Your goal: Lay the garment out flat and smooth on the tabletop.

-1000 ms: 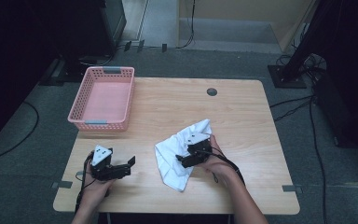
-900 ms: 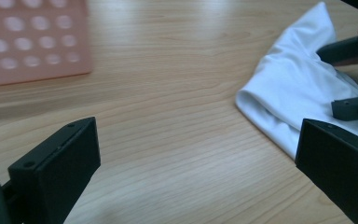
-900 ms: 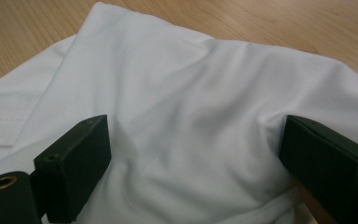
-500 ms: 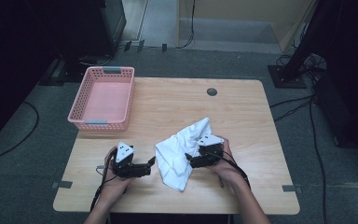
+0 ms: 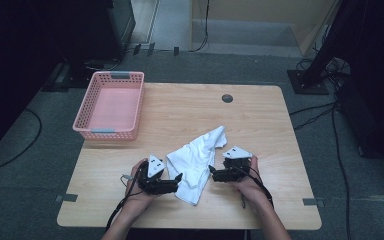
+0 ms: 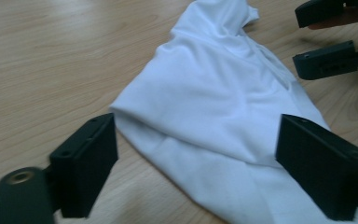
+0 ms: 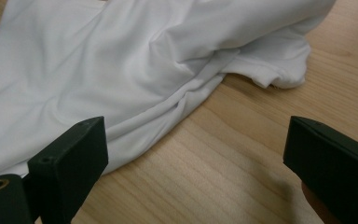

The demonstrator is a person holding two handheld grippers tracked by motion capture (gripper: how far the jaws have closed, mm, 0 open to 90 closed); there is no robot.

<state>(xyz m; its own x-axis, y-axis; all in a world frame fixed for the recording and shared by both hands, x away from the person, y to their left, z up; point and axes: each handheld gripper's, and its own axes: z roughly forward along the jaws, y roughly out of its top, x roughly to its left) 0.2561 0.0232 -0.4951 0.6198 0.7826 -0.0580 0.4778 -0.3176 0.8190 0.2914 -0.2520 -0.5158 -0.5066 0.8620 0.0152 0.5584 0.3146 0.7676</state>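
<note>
Cloth [image 5: 196, 160]: one white, soft garment-like piece, crumpled and loosely folded, lying flat on the wooden table [image 5: 190, 112] in the near-centre area. In the high view it forms an elongated, roughly triangular shape. A narrow end points up and to the right, toward the far side of the table. The broad end lies at the near side.

Surface: several long creases and overlapping folds run along its length. In the right gripper view a hemmed, sleeve-like flap [image 7: 279, 65] protrudes from one edge and rests on the wood. In the left gripper view the cloth [image 6: 214, 116] edge forms a blunt corner resting on the table.
</note>
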